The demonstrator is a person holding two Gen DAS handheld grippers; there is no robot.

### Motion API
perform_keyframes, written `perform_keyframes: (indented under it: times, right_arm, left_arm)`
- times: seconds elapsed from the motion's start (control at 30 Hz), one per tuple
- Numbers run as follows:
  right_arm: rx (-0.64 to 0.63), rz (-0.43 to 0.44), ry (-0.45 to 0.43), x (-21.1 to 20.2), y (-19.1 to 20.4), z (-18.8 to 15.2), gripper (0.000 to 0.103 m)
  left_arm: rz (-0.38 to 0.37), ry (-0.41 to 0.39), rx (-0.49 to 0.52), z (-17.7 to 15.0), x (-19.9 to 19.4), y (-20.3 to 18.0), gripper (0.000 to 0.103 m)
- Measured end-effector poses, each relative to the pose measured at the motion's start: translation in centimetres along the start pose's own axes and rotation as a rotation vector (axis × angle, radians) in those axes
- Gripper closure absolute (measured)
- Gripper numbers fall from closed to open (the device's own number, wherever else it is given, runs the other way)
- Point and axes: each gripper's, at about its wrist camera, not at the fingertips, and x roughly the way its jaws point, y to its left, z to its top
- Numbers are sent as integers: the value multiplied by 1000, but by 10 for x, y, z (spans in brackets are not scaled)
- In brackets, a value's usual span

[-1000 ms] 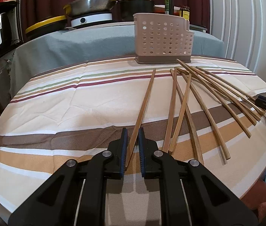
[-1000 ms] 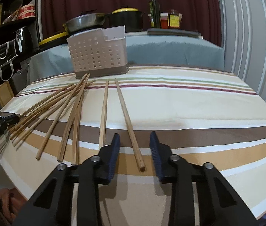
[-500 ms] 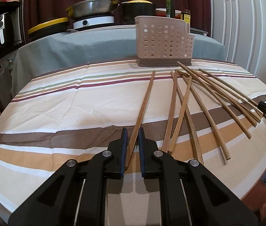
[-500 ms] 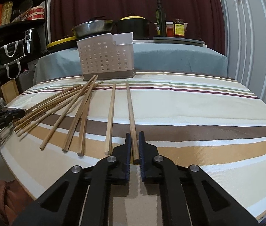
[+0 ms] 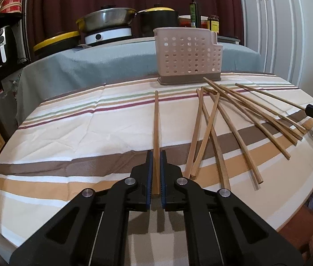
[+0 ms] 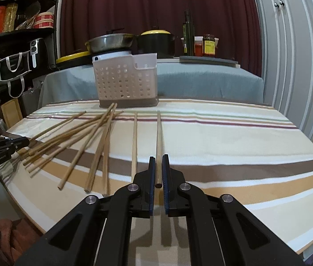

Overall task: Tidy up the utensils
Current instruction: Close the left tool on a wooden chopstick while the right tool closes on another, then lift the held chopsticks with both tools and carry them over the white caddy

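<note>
Left wrist view, left gripper (image 5: pixel 156 173) closed on one chopstick (image 5: pixel 156 119) over the striped tabletop (image 5: pixel 67 133), loose chopsticks (image 5: pixel 229 124) fanned rightward, perforated holder (image 5: pixel 187 57) behind, right gripper (image 6: pixel 159 174) clamped on another chopstick (image 6: pixel 158 141).

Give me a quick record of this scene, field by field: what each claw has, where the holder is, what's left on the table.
left claw: shut on a chopstick
right claw: shut on another chopstick
utensil holder: upright at the far edge of the striped tablecloth, no chopsticks seen in it
loose chopsticks: scattered, some crossing, lying on the cloth
task state: two chopsticks gripped, none in the holder yet
</note>
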Motion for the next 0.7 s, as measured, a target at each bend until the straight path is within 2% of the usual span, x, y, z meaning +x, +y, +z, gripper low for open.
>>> perform_keyframes:
  times: [0.3,0.7]
  right_arm:
    - [-7,-7,-39,-13,7,13,96]
    - [-6,-33,-151,-51,13,58,96]
  left_arm:
    - [14,-54,-11,11,-19,2,97]
    - [38,-185,-31,58,-66,6,97]
